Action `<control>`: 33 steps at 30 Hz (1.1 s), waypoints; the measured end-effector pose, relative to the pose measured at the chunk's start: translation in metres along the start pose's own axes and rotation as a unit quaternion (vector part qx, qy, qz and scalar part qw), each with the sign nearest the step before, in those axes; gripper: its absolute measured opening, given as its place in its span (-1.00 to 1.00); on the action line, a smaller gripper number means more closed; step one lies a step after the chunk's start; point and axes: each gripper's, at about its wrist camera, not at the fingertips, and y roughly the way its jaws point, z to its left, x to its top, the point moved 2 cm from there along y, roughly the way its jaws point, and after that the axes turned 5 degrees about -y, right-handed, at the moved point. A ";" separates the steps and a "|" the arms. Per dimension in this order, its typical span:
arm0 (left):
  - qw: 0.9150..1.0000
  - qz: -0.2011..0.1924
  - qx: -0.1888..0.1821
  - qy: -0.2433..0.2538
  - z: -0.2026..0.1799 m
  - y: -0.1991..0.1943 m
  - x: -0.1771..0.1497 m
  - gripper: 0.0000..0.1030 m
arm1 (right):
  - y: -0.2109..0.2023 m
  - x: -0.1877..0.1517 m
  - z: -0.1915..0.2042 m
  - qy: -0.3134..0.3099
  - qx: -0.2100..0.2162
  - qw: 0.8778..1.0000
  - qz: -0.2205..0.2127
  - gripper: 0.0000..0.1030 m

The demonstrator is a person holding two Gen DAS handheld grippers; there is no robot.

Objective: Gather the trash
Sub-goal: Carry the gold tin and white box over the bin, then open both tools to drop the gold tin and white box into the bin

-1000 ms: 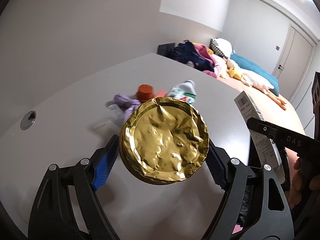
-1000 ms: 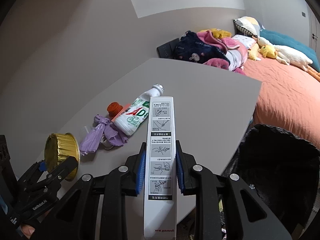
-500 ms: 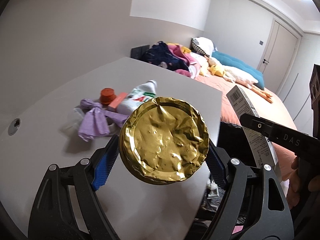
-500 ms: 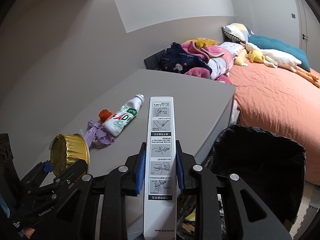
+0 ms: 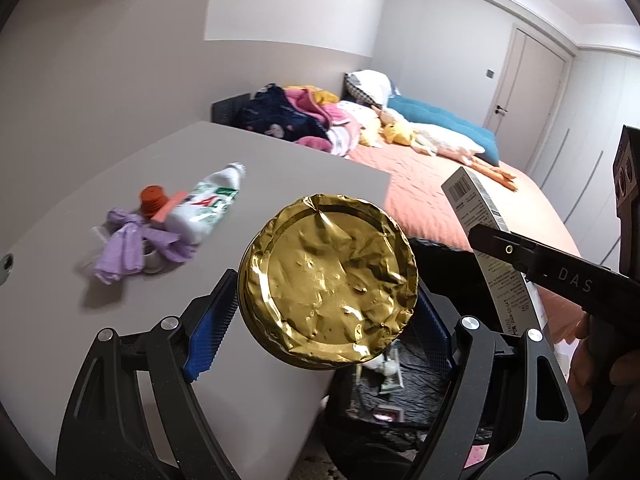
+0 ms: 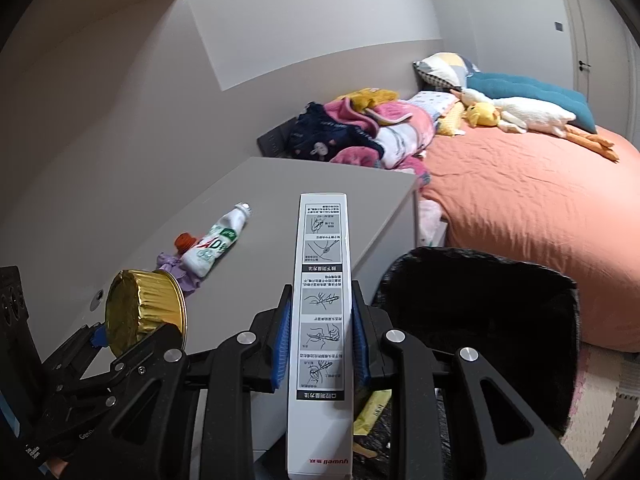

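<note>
A: Both grippers loaded? Left gripper is clamped on the gold foil cup, right gripper pinches the white box.

B: Yep, and both have drifted off the grey table toward the black bin at 4 o'clock. Bottle, purple wrapper left behind at 10.

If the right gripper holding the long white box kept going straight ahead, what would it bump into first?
Probably the grey table. The right gripper points the white box over the table's near corner, toward the clothes pile beyond. The black trash bin sits off to its right. Depth is hard to judge.
</note>
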 end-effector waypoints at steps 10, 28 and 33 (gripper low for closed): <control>0.999 0.015 -0.033 0.034 -0.043 0.013 -0.006 0.52 | -0.023 -0.007 -0.044 0.028 -0.030 0.999 -0.010 -0.46; 0.990 0.075 -0.088 0.085 -0.109 0.052 -0.019 0.88 | -0.059 -0.011 -0.110 0.077 -0.097 0.991 -0.042 0.26; 0.990 0.086 -0.074 0.088 -0.110 0.062 -0.021 0.89 | -0.069 -0.012 -0.124 0.093 -0.114 0.988 -0.056 0.45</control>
